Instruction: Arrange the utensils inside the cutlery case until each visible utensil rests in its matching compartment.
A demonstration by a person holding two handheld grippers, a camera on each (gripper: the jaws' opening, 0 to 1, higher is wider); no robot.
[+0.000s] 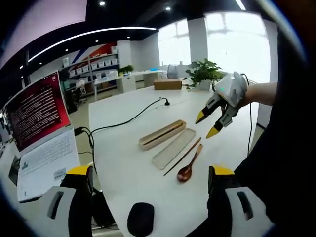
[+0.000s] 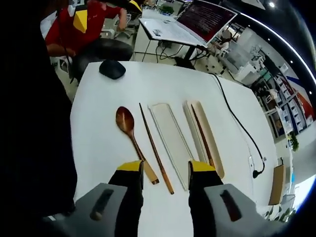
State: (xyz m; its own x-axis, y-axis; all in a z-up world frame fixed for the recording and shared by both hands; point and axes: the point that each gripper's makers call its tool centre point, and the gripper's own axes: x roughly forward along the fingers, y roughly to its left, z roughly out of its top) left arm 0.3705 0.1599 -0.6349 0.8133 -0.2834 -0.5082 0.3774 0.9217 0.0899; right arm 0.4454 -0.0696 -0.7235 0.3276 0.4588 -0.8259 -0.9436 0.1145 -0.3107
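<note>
The wooden cutlery case [image 1: 163, 134] [image 2: 211, 143] lies open mid-table with one chopstick [image 2: 201, 132] inside it. Its pale flat lid [image 1: 174, 148] [image 2: 172, 136] rests alongside. Beside the lid, a second chopstick [image 1: 182, 157] [image 2: 155, 148] and a brown wooden spoon [image 1: 190, 165] [image 2: 129, 133] lie on the white table [image 1: 123, 168] [image 2: 98, 118]. My left gripper [image 1: 150, 173] is open near the table's end, well short of the utensils. My right gripper [image 2: 166, 168] [image 1: 206, 126] hovers open above the handle ends of the spoon and the loose chopstick, holding nothing.
A black mouse [image 1: 140, 218] [image 2: 112, 69] sits at the table's end by the left gripper. An open laptop [image 1: 39, 128] [image 2: 187, 22] stands on a side stand. A black cable [image 1: 128, 121] [image 2: 237, 123] runs across the table beyond the case. A cardboard box [image 1: 168, 84] and plant [image 1: 205, 74] sit farther off.
</note>
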